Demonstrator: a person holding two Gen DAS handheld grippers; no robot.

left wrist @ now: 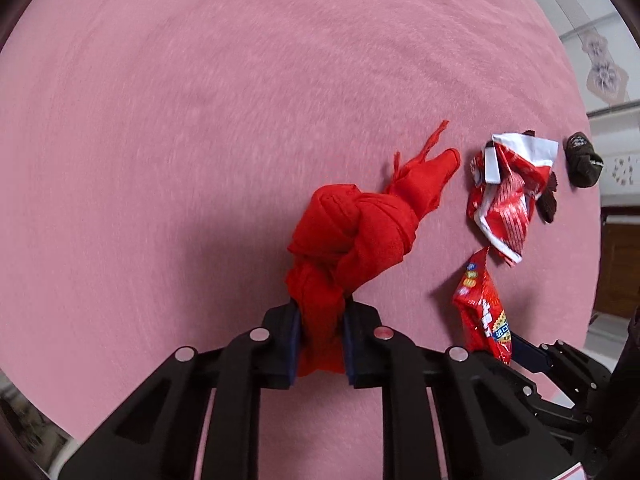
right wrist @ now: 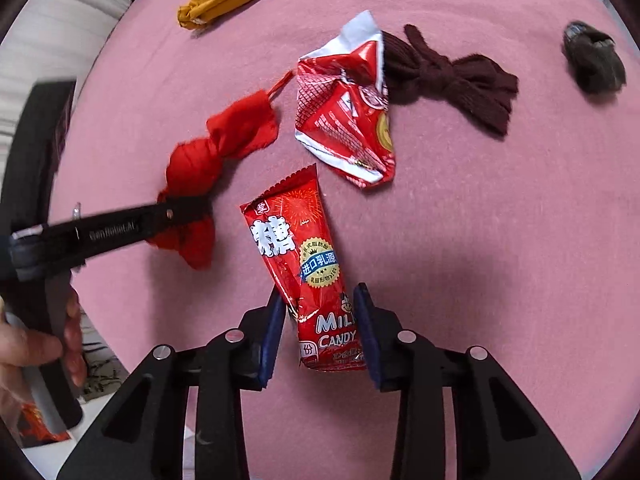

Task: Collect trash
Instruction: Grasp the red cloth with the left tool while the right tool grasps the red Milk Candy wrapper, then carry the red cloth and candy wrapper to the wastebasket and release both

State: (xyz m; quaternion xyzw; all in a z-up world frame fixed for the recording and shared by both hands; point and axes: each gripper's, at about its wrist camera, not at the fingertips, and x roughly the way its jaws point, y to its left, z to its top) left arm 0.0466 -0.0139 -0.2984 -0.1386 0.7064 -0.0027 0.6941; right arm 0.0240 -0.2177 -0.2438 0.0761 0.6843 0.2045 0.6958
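My left gripper (left wrist: 320, 316) is shut on a knotted red cloth (left wrist: 352, 224), which also shows in the right wrist view (right wrist: 216, 148). My right gripper (right wrist: 320, 300) has its jaws on either side of a red milk candy wrapper (right wrist: 304, 264), with a gap on the right side; the wrapper also shows in the left wrist view (left wrist: 480, 304). A crumpled red and white wrapper (right wrist: 344, 120) lies beyond it on the pink cloth surface (right wrist: 480, 220), and shows in the left wrist view (left wrist: 504, 192).
A knotted dark maroon cloth (right wrist: 452, 76) lies behind the crumpled wrapper. A dark rolled sock (right wrist: 592, 60) sits at the far right. A yellow cloth bundle (right wrist: 224, 0) lies at the far edge. The surface edge runs along the left.
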